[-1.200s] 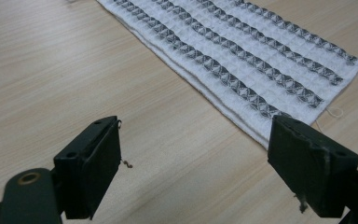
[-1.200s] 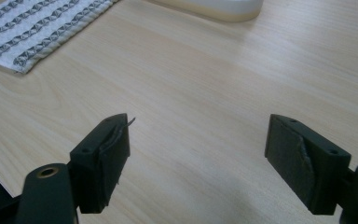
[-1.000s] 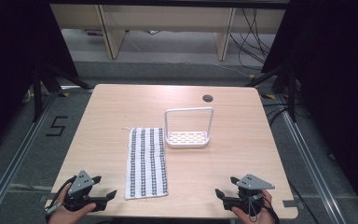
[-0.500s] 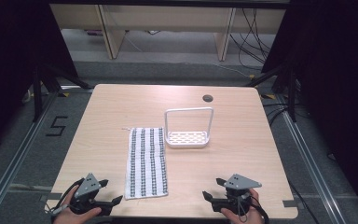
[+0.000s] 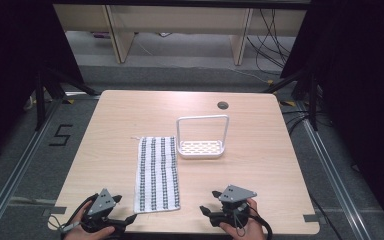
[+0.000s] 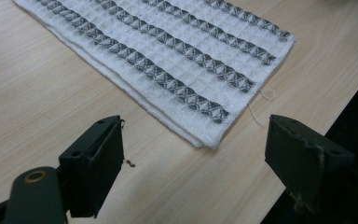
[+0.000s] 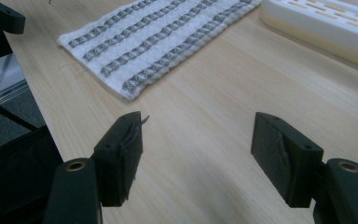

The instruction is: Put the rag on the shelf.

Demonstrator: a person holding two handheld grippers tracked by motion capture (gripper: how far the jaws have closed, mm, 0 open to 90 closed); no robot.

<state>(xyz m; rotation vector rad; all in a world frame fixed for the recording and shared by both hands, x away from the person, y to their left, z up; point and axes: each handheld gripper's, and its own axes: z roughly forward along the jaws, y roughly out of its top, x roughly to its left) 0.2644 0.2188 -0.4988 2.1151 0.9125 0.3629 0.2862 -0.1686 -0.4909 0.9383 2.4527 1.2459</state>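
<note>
Each hand-held gripper [image 5: 207, 210]: black jaws; grey three-cornered plate; trailing black cable.

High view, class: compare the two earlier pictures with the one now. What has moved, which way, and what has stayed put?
Both grippers have drawn inward toward the striped towel. The left gripper has shifted right, toward the towel's near left corner; the right gripper has shifted left, toward its near right corner. Both are open and hold nothing. The towel, the white rack and the table have stayed as they were.

One striped towel [image 5: 157, 173], one white rack [image 5: 201, 143], one table [image 5: 115, 115] and two grippers: left gripper [image 5: 125, 221], right gripper [image 5: 207, 212].
</note>
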